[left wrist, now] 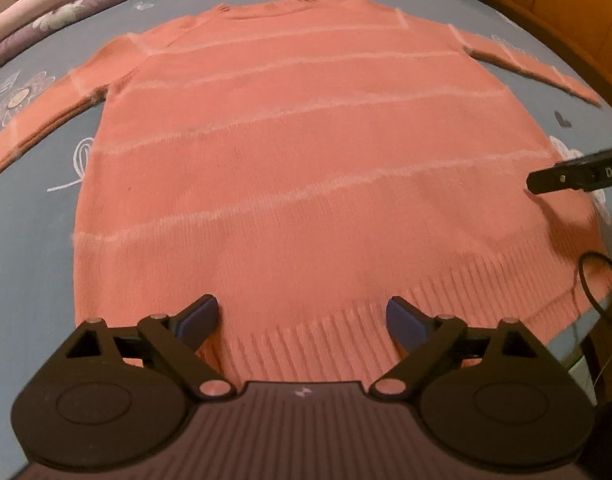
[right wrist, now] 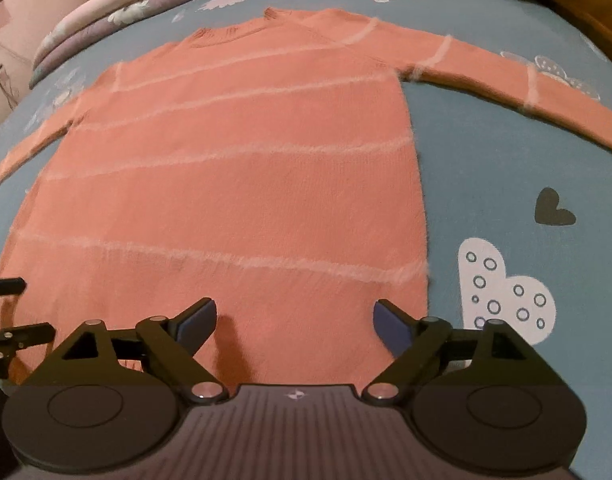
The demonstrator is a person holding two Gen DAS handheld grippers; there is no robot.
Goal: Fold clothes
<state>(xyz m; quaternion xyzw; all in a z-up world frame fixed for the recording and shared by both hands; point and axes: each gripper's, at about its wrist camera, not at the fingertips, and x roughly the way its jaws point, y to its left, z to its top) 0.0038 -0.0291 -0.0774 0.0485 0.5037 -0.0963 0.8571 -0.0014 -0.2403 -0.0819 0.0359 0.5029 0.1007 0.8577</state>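
Note:
A salmon-pink knitted sweater (left wrist: 306,152) with thin pale stripes lies flat on a blue bed sheet, neck away from me and both sleeves spread out. My left gripper (left wrist: 302,316) hovers over the ribbed hem (left wrist: 306,340), its jaws wide apart with only flat fabric below them. In the right wrist view the same sweater (right wrist: 234,184) fills the middle. My right gripper (right wrist: 294,320) stands open above the lower right part of the body, nothing pinched. One finger of the right gripper (left wrist: 562,178) shows at the right edge of the left wrist view.
The blue sheet (right wrist: 506,168) carries white heart and flower prints and a dark heart (right wrist: 552,208). A folded floral quilt (right wrist: 118,8) lies along the far side. A wooden bed frame (left wrist: 578,20) borders the right. A dark cable loop (left wrist: 590,280) hangs at right.

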